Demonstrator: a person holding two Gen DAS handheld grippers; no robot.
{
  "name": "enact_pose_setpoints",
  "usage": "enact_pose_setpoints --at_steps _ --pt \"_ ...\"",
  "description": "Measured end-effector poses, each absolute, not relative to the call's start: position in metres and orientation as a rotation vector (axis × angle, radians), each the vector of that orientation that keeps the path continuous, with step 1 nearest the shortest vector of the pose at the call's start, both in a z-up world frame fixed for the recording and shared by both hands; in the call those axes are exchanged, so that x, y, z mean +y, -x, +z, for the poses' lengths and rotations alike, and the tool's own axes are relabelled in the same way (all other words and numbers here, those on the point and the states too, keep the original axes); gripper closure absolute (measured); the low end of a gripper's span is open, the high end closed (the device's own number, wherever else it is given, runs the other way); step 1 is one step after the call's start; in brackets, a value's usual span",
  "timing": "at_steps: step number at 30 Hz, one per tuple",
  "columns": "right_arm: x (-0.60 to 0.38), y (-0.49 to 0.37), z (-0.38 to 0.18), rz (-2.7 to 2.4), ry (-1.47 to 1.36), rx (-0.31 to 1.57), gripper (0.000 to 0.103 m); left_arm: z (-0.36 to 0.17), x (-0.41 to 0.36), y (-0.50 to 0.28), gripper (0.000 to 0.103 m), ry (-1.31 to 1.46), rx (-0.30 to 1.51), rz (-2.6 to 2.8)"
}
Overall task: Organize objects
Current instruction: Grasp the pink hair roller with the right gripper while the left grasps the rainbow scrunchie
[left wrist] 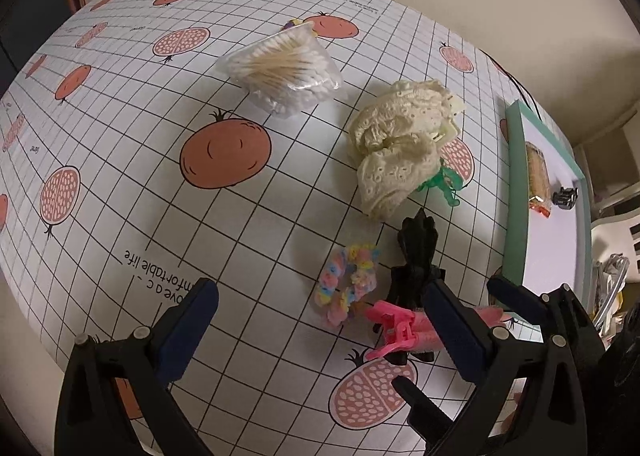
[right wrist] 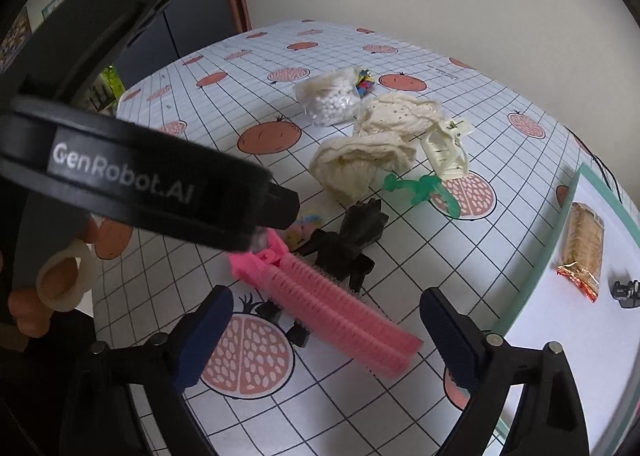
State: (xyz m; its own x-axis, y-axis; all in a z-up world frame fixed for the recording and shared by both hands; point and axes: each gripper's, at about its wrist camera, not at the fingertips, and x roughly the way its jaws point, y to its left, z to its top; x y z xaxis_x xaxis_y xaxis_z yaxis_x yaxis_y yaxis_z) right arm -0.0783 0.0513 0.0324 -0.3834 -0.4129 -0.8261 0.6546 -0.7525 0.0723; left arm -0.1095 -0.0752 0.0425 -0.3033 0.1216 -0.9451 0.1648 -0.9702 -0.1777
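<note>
A long pink hair clip (right wrist: 340, 316) lies on the fruit-print tablecloth, partly over a black claw clip (right wrist: 356, 236). My right gripper (right wrist: 328, 340) is open, with its blue pads either side of the pink clip and not touching it. My left gripper (left wrist: 320, 332) is also open and holds nothing. It hovers just before a pastel scrunchie (left wrist: 346, 284), with its right pad crossing the pink clip (left wrist: 396, 330). Farther back are cream lace scrunchies (left wrist: 400, 147), a green clip (left wrist: 440, 183), a cream claw clip (right wrist: 446, 151) and a bag of cotton swabs (left wrist: 280, 71).
A white tray with a teal rim (left wrist: 516, 195) sits at the table's right edge, holding a snack packet (right wrist: 582, 248) and a small black clip (right wrist: 626, 290). The left gripper's housing (right wrist: 160, 175) and a person's hand (right wrist: 28, 296) fill the right view's left side. A wall stands behind the table.
</note>
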Motion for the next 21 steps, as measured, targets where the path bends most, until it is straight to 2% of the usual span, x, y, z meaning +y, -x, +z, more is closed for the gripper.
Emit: enact_pose_setpoints --at_steps 2,5,7,11,13,17,18,21 --pt "0.0505 0.0785 0.0311 -2.148 -1.18 0.349 0.012 0.0415 -0.0715 0.1097 0.008 -1.851 0.362 -2.49" --pt "0.0495 0.0791 0.0304 -2.149 -1.184 0.364 0.014 0.0395 -0.0683 0.1113 0.011 -1.866 0.35 -2.483" --pt "0.0491 0.0786 0.03 -2.149 -1.184 0.372 0.019 0.0391 -0.0672 0.112 0.02 -1.869 0.345 -2.485" --pt "0.0485 0.0783 0.0293 -2.147 -1.189 0.372 0.024 0.0391 -0.067 0.1129 0.022 -1.865 0.346 -2.48" --pt "0.0478 0.0781 0.0276 -2.14 -1.196 0.378 0.03 0.0385 -0.0688 0.1142 0.029 -1.863 0.356 -2.478" --pt "0.0477 0.0772 0.0282 -2.129 -1.193 0.37 0.038 0.0365 -0.0709 0.116 0.033 -1.861 0.361 -2.473" --pt "0.0474 0.0767 0.0289 -2.132 -1.191 0.375 0.043 0.0361 -0.0711 0.1164 0.036 -1.861 0.362 -2.473" --pt "0.0485 0.0774 0.0294 -2.124 -1.2 0.359 0.046 0.0348 -0.0706 0.117 0.039 -1.868 0.37 -2.476"
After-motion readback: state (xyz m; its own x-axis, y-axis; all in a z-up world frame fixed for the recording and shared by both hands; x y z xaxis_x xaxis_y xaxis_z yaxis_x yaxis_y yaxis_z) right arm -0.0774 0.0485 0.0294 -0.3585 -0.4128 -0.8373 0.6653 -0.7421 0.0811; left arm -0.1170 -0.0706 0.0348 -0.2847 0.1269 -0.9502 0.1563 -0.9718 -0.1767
